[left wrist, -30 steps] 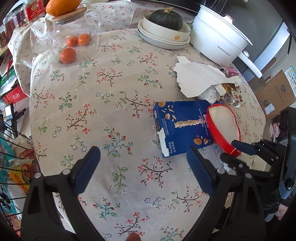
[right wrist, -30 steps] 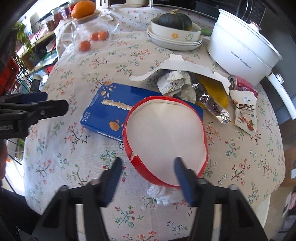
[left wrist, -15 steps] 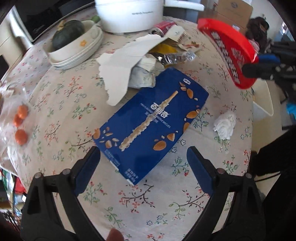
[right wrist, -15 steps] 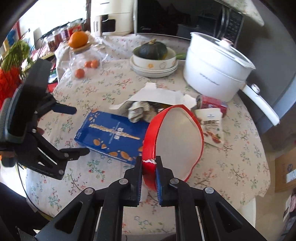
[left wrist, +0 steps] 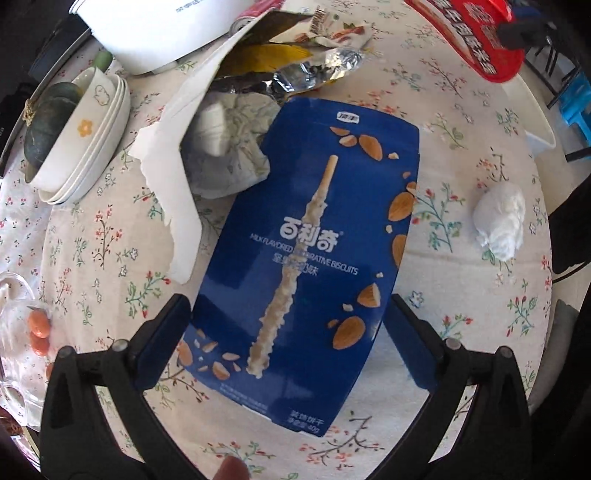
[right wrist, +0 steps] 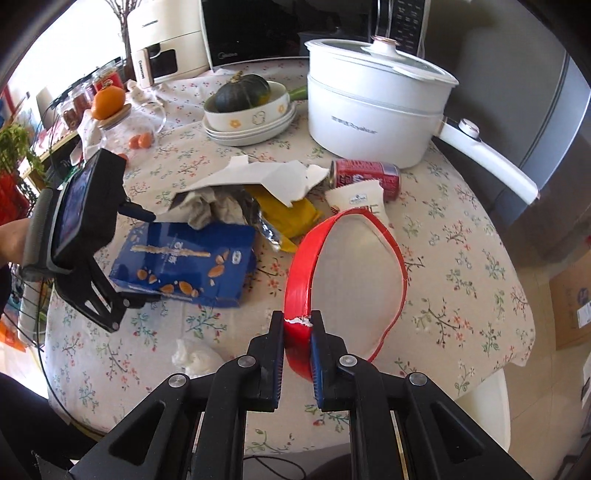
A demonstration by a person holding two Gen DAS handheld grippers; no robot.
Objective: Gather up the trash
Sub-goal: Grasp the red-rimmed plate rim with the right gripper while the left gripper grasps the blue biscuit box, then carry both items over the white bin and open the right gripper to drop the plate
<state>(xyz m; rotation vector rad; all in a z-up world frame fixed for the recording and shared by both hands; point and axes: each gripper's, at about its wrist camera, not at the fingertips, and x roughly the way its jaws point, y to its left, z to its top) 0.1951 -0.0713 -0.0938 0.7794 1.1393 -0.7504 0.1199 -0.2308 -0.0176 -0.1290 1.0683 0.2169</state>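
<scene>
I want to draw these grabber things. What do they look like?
Each gripper is a black plastic frame with silver screws. The left gripper and right gripper have flat dark-blue pads on their two fingers. A grey strap runs beside the left one's handle.

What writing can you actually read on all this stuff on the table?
"MILK FLAVORED DECORATIVE BISCUITS", partly blurred: flat blue biscuit box.
"Royalstar": white electric cooking pot.
"Midea", faint: black microwave.
White characters on the red paper bowl and small print on the red drink can: unreadable.
</scene>
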